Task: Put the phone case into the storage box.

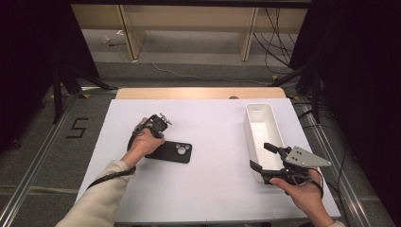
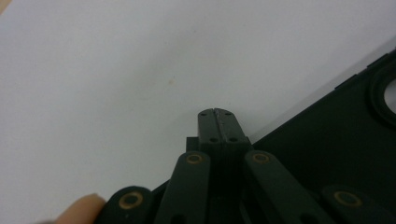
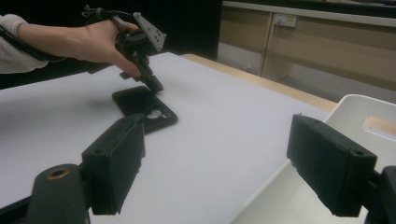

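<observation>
Your right tool (image 1: 263, 156), jaws apart, waits over the white bin (image 1: 259, 124) near the counter's right edge; left tool (image 2: 218, 122), jaws together, presses the phone case (image 1: 171, 152), likely pinning it.

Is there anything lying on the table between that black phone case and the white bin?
Nothing visible does. Bare white table runs from the phone case to the bin. The right gripper hovers open over the bin's near end.

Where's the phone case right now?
In the high view the black phone case lies flat on the white table, left of centre, with the shut left gripper at its left end. The white bin stands far to its right.
</observation>
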`<state>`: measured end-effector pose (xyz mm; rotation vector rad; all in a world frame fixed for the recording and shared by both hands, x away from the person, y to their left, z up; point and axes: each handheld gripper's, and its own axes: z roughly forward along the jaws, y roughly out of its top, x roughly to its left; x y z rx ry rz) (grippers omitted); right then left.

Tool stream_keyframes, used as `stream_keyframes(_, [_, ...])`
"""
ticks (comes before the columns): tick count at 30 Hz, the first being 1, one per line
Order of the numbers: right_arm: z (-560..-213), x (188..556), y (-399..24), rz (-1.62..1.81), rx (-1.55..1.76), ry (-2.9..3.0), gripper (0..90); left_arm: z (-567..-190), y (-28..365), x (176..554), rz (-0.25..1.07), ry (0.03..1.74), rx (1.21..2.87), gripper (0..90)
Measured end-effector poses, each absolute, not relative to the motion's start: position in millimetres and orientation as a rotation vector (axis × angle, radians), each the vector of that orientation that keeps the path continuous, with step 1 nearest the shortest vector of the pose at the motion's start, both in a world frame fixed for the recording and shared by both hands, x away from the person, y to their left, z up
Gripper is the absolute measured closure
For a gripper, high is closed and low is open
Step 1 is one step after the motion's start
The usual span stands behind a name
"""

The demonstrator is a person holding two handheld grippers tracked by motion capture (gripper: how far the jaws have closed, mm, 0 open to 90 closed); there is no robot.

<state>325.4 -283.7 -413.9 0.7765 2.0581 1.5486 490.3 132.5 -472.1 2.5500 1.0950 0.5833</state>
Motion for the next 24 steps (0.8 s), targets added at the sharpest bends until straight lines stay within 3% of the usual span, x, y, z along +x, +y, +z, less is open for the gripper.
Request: stream_keyframes(24, [-413.3, 324.9, -283.6, 1.546, 0.777, 2.061, 20.8, -469.0, 143.9, 442.4, 0.461, 1.038, 2.593, 89.9])
